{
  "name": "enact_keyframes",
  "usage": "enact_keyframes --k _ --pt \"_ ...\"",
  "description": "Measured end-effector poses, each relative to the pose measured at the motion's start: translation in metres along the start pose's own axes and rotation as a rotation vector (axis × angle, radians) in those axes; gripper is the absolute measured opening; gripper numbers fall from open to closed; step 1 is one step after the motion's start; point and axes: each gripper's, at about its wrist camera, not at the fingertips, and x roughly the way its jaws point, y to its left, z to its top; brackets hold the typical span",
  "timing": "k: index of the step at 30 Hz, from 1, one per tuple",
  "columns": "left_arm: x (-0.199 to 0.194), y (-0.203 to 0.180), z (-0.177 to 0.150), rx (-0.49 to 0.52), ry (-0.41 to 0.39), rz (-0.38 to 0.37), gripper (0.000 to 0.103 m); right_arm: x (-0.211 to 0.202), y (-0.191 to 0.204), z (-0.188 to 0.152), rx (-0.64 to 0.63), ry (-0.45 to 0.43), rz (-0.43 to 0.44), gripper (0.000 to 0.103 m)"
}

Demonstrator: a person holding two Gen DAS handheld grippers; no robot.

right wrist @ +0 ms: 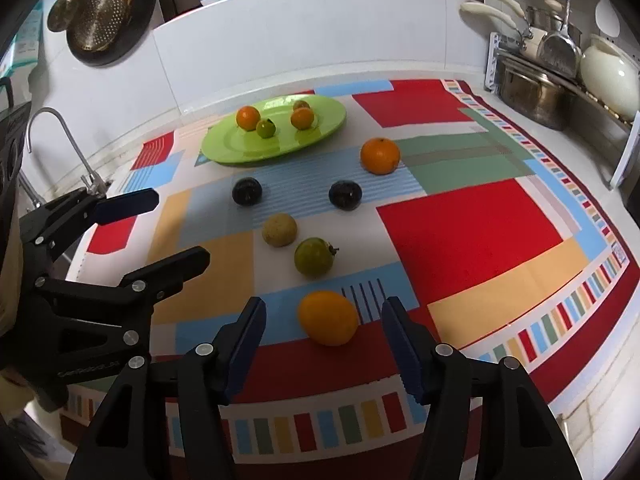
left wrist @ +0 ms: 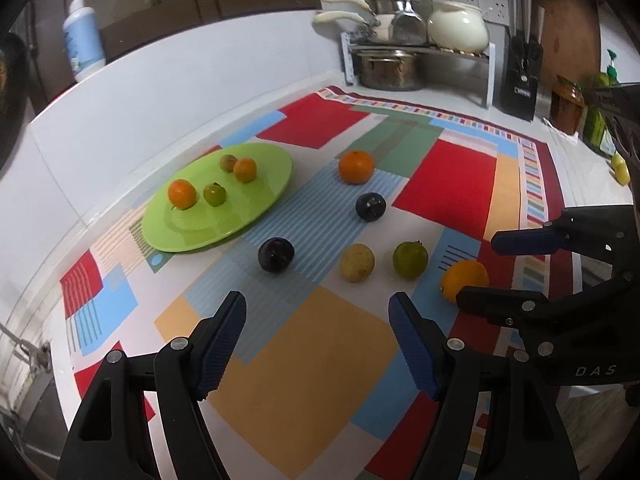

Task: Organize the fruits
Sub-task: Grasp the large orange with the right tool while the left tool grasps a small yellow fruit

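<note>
Four small fruits lay on green plate (left wrist: 188, 236), left of centre; six more loose on cloth to its right, so task judged under half done. Left claw (left wrist: 318, 346) wide, empty. Right claw (right wrist: 323, 346) wide, near yellow-orange fruit (right wrist: 328, 317), not touching. Faucet (right wrist: 60, 136) only in right view.

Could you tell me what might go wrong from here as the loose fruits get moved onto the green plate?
1. The right gripper is open, with the yellow-orange fruit just ahead of its fingertips; a round fruit could roll off-centre as the jaws close.
2. The green plate looks shallow and already holds four small fruits; newcomers might knock them or roll off.
3. The left gripper, also open, hangs beside the right; the two might collide.
</note>
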Motion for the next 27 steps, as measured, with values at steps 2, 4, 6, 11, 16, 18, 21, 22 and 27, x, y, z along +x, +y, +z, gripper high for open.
enact_keyframes --k 2,4,6,11,16,18,21,22,27 --pt "0.005 0.0 0.001 0.012 0.003 -0.009 0.073 0.004 0.0 -0.001 0.004 0.007 0.001 0.056" --pt "0.01 0.001 0.003 0.016 0.003 -0.032 0.071 0.008 0.001 -0.002 0.01 0.013 0.002 0.056" --pt "0.017 0.001 0.004 0.024 0.009 -0.046 0.07 0.011 0.002 -0.002 0.008 0.022 0.005 0.054" --pt "0.03 -0.002 0.008 0.043 0.018 -0.075 0.063 0.017 0.002 -0.003 0.015 0.038 0.002 0.051" --pt "0.04 -0.007 0.012 0.054 0.031 -0.089 0.057 0.02 0.0 -0.004 0.029 0.053 0.008 0.047" --pt "0.044 -0.008 0.013 0.054 0.038 -0.089 0.052 0.021 0.0 -0.005 0.028 0.046 0.007 0.047" --pt "0.05 -0.008 0.015 0.041 0.048 -0.1 0.049 0.023 -0.001 -0.006 0.032 0.051 0.005 0.046" --pt "0.052 -0.008 0.016 0.038 0.049 -0.104 0.047 0.024 -0.002 -0.006 0.036 0.054 0.004 0.046" --pt "0.06 -0.011 0.02 0.026 0.057 -0.119 0.042 0.028 -0.007 -0.005 0.05 0.059 0.009 0.037"
